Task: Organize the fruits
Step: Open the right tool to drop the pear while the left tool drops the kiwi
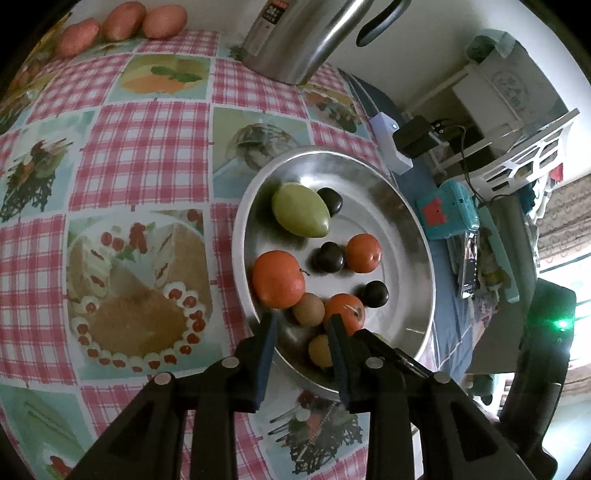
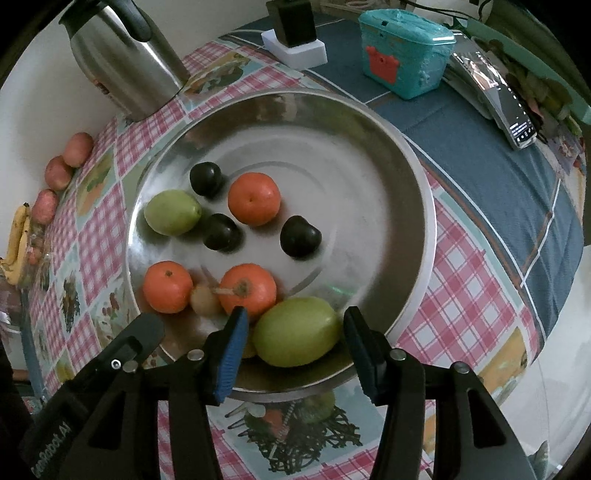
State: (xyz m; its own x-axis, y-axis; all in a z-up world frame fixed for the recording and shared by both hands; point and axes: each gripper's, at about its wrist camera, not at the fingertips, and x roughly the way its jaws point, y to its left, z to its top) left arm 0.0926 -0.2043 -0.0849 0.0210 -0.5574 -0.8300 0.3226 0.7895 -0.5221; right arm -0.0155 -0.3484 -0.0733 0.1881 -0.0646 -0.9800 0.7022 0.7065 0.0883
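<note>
The round metal tray holds three oranges, three dark plums and two green mangoes.

Three red potatoes sit by the wall.

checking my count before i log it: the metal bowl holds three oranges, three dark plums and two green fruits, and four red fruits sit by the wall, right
Nearly. The red fruits by the wall number three, not four; the right wrist view shows them lined up beside the bananas. The rest stands: the bowl holds three oranges, three plums and two green fruits.
</note>
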